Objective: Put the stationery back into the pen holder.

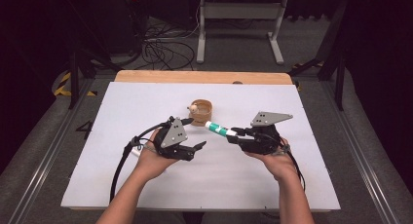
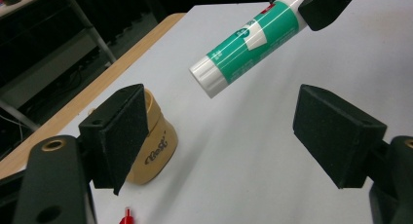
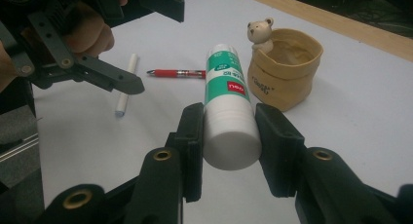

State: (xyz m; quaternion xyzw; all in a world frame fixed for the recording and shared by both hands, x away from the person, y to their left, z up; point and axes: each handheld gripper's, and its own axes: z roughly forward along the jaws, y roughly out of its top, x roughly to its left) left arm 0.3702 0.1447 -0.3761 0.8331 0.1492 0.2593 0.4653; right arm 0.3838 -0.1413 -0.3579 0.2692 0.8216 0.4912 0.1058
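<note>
Glue stick (image 3: 228, 112) clamped in right gripper (image 3: 229, 136), off the table (image 1: 146, 185) — left gripper (image 2: 234, 131) wide open, holding nothing — near bear pot (image 3: 285, 70).

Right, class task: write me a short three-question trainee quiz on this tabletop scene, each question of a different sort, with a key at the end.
1. True or false: the right gripper is shut on the green-and-white glue stick.
2. Which thing carries a small bear figure: (a) the tan paper-bag-shaped pot, (b) the red pen, (c) the white chalk-like stick?
3. Fill in: the left gripper has its jaws ____.

Key: 1 true; 2 a; 3 open, with nothing between them.
</note>
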